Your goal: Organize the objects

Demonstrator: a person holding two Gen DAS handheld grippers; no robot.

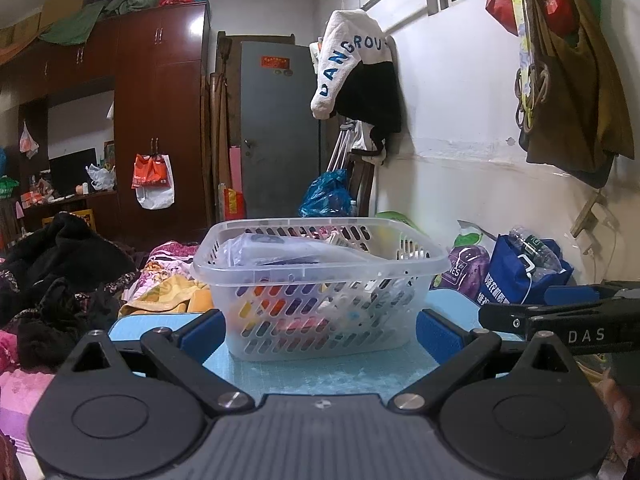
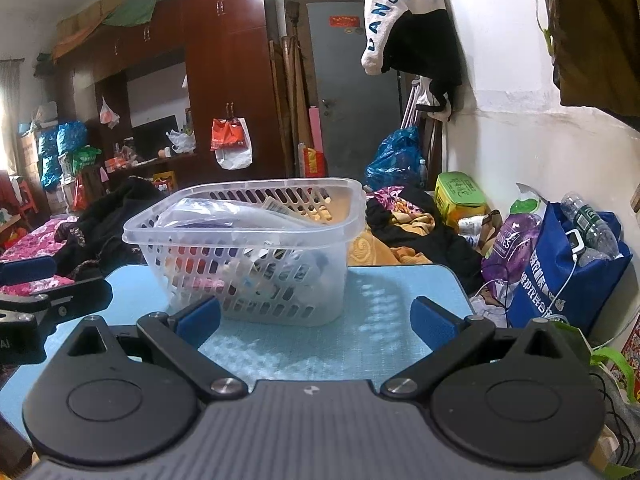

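Basket (image 1: 320, 276) mid-mat (image 2: 384, 320), bare margin rightward; left claw (image 1: 320, 330) and right claw (image 2: 316, 318) wide, empty.

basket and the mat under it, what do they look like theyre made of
The basket looks like thin translucent plastic, smooth and slightly glossy: the colours of its contents show through the slotted walls. The mat looks like a matte light blue cutting mat, probably vinyl or rubber, judging by its faint printed grid; the exact material is unclear.
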